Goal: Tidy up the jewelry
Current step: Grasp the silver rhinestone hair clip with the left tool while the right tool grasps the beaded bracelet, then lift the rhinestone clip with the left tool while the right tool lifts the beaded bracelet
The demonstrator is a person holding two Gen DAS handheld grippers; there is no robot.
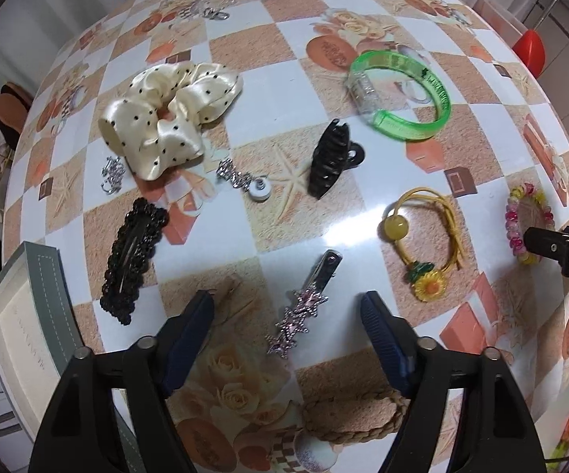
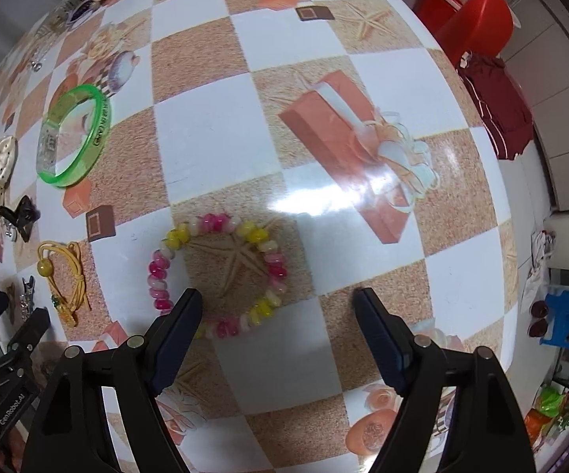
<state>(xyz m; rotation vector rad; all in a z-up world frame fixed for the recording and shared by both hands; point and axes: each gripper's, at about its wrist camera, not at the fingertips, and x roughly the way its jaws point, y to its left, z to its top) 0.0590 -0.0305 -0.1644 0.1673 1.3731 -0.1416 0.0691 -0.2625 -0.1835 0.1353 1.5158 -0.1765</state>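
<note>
Here the left gripper point(image 1: 286, 307), jaws spread, is hovering astride the starry hair clip point(image 1: 304, 307), whose length is running straight ahead between its fingers; the right gripper point(image 2: 278, 307), also spread, is nearing the beaded bracelet point(image 2: 217, 276).

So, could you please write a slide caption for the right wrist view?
Open right tool poised over a pink-and-yellow beaded bracelet on the patterned tablecloth.
</note>
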